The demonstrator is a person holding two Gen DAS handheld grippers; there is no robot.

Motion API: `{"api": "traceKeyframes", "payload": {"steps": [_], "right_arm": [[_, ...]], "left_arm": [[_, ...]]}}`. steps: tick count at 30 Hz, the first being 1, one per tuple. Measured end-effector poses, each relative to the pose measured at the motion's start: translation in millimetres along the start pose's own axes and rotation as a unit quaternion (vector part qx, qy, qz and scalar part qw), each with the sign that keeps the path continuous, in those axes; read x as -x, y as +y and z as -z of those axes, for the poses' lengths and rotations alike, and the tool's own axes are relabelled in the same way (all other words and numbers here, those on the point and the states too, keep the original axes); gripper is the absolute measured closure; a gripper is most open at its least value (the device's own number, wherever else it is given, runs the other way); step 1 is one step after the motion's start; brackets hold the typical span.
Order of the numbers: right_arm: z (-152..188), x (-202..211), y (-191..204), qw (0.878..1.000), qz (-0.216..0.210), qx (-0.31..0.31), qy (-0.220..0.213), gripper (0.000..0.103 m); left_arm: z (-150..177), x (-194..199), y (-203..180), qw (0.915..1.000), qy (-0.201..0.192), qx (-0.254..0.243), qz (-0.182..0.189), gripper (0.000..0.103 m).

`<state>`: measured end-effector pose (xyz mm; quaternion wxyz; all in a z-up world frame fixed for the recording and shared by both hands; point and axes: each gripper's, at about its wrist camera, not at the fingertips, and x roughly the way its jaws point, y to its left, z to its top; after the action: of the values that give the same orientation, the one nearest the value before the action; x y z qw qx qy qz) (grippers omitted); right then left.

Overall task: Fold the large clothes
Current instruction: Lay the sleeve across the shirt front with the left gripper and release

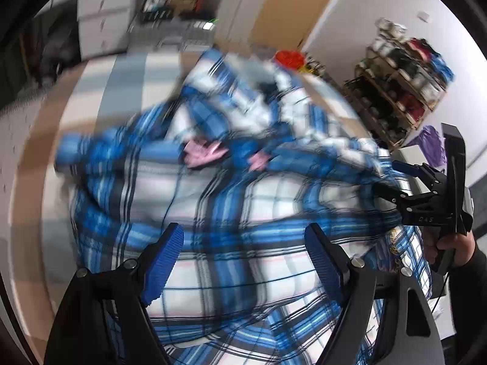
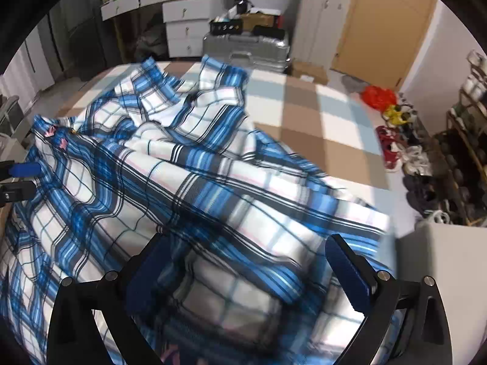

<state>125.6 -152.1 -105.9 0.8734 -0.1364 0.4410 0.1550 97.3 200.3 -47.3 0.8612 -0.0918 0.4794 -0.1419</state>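
Hovering over the plaid garment (image 1: 243,213), with the left claw (image 1: 243,261) spread wide and nothing between its blue pads (image 1: 164,261); cloth only below them, not pinched. Spread just as wide on the right claw (image 2: 246,276), pads either side of a raised fold of the same cloth; looked unclamped, though the left pad sat partly sunk in folds, so contact there could not be ruled out.

Outward from the claws: garment lying rumpled in a heap across the checked beige-and-white bed cover (image 2: 319,112), bunched toward 10 o'clock in the right wrist view, a small pink trim (image 1: 204,152) showing at 11 o'clock in the left wrist view. Further off at 3 o'clock, a shoe rack (image 2: 456,152); at 12 o'clock, a silver suitcase (image 2: 246,48) and white drawers (image 2: 182,24).

Judged as an early step: garment not yet spread flat, no tidy fold visible. Next move probably called for finding an edge or two corners, closing on a single layer, and drawing the cloth out flat before any folding. Risk of catching several layers at once in such a bunched heap.

Both claws tilted steeply downward toward the cloth. Right claw seen at 3 o'clock in the left wrist view, gripped by a hand (image 1: 456,249) in a dark sleeve, reaching in over the garment's edge.
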Motion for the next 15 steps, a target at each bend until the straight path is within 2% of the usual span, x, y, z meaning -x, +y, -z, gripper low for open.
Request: {"api": "traceKeyframes", "payload": {"steps": [2, 3, 6, 8, 10, 15], "right_arm": [[3, 3, -3, 1.000, -0.018, -0.003, 0.007, 0.000], [5, 0, -5, 1.000, -0.011, -0.001, 0.017, 0.000], [5, -21, -4, 0.998, 0.011, 0.012, 0.055, 0.000], [1, -41, -7, 0.997, -0.003, 0.001, 0.079, 0.000], [-3, -47, -13, 0.996, -0.023, -0.018, 0.083, 0.000], [-4, -50, -18, 0.996, -0.039, -0.021, 0.079, 0.000]], "left_arm": [[-3, -2, -10, 0.9994, -0.005, -0.025, -0.022, 0.025], [-6, -10, -12, 0.9990, 0.006, -0.030, -0.031, 0.025], [-17, -49, 8, 0.9968, 0.053, 0.004, -0.059, 0.025], [-22, -66, 23, 0.9958, 0.065, 0.038, -0.052, 0.025], [-25, -68, 27, 0.9966, 0.048, 0.051, -0.043, 0.025], [-23, -73, 22, 0.9961, 0.066, 0.032, -0.049, 0.025]]}}
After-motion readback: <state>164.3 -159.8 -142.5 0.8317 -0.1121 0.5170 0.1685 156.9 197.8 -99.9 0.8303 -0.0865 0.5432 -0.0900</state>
